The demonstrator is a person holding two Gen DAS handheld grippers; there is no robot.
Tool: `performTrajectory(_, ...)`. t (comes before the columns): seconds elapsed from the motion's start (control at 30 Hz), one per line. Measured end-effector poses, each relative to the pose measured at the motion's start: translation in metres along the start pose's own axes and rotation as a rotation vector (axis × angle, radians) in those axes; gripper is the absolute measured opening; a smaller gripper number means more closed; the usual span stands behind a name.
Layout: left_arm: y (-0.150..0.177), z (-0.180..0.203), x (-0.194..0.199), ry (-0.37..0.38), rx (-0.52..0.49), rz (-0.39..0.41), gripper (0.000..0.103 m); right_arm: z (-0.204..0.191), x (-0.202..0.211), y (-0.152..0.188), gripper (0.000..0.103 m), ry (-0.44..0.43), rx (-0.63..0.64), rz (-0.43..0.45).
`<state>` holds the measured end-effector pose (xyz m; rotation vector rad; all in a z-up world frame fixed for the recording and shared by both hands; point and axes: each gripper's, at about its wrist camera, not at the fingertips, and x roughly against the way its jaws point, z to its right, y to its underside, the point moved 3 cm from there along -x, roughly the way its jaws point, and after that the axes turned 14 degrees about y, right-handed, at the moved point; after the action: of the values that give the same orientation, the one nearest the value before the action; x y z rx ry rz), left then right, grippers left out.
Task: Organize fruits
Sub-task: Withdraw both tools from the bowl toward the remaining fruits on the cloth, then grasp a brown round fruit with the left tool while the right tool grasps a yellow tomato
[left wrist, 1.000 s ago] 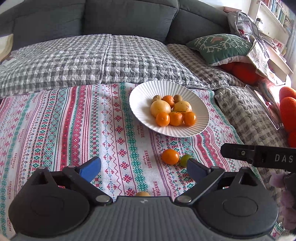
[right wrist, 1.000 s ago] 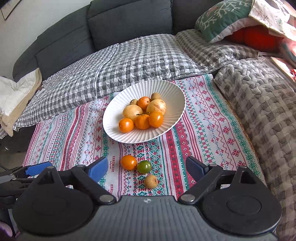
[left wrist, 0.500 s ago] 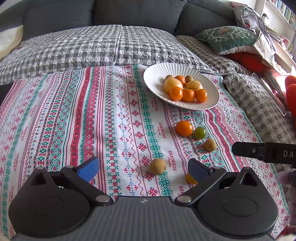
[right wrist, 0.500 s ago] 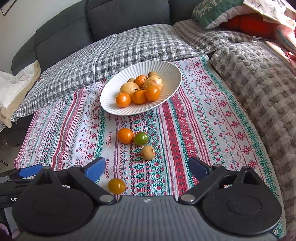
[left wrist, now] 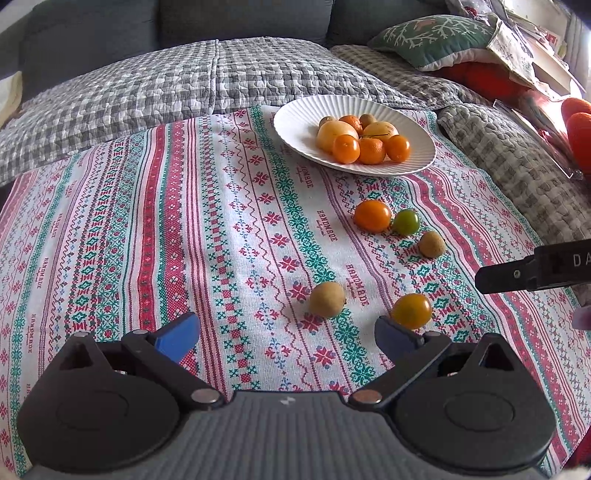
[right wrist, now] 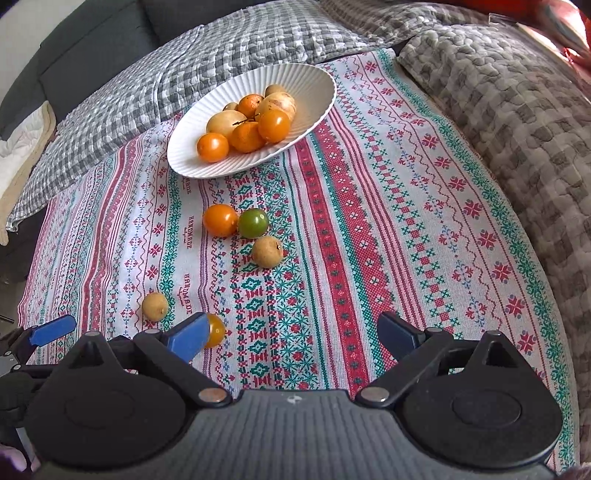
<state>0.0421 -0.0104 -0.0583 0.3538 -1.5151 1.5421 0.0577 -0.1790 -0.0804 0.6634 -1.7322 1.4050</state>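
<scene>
A white ribbed plate [left wrist: 299, 122] [right wrist: 317, 83] holds several orange and yellow fruits. On the patterned cloth [left wrist: 221, 221] lie loose fruits: an orange tomato [left wrist: 372, 215] [right wrist: 220, 220], a green tomato [left wrist: 406, 221] [right wrist: 253, 222], a tan round fruit [left wrist: 431, 244] [right wrist: 267, 251], a second tan fruit [left wrist: 327, 299] [right wrist: 155, 306] and a yellow-orange tomato [left wrist: 411, 311] [right wrist: 215, 329]. My left gripper [left wrist: 286, 334] is open and empty, short of the near fruits. My right gripper [right wrist: 291, 330] is open and empty; its left finger partly hides the yellow-orange tomato.
The cloth lies on a checked grey blanket [left wrist: 166, 85] over a dark sofa [left wrist: 110, 29]. A green cushion [left wrist: 436, 38] and red-orange items [left wrist: 580, 125] sit at the right. The right gripper's body [left wrist: 535, 269] shows at the left view's right edge.
Both grippers have pulled back toward the near edge of the cloth, bringing the two nearest fruits into view. Jaws stay open. No fruit has moved.
</scene>
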Motion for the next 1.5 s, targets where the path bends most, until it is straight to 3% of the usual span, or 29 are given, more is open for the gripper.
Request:
performTrajectory(0.13, -0.002, 0.007, -0.009, -0.005, -0.084, 0.021, 0.083, -0.008, -0.001, 0.002, 0.095, -0.052, 0.005, -0.026)
performTrajectory(0.2, -0.001, 0.008, -0.016, 0.004, -0.099, 0.013, 0.071, -0.012, -0.001, 0.002, 0.094, -0.053, 0.013, -0.025)
performTrajectory(0.33, 0.000, 0.012, -0.030, 0.015, -0.137, 0.007, 0.058, -0.015, -0.004, 0.001, 0.093, -0.046, 0.021, -0.031)
performTrajectory(0.43, 0.000, 0.012, -0.037, 0.010, -0.137, -0.001, 0.042, -0.014, -0.007, 0.001, 0.093, -0.036, 0.019, -0.038)
performTrajectory(0.57, -0.002, 0.010, -0.039, 0.025, -0.117, -0.006, 0.013, -0.011, -0.008, 0.002, 0.092, -0.032, 0.007, -0.046)
performTrajectory(0.83, -0.007, 0.012, -0.026, 0.033, -0.100, 0.011, 0.013, -0.013, -0.009, 0.003, 0.088, -0.049, -0.011, -0.058)
performTrajectory(1.1, -0.005, 0.004, -0.013, 0.015, -0.049, -0.013, 0.013, -0.026, -0.014, 0.003, 0.080, -0.119, -0.035, -0.091)
performTrajectory(1.3, -0.004, -0.001, -0.012, 0.009, -0.024, -0.038, 0.013, -0.043, -0.021, 0.004, 0.062, -0.159, -0.016, -0.108)
performTrajectory(1.5, -0.003, -0.003, -0.012, 0.007, -0.013, -0.051, 0.013, -0.053, -0.026, 0.005, 0.049, -0.119, 0.050, -0.094)
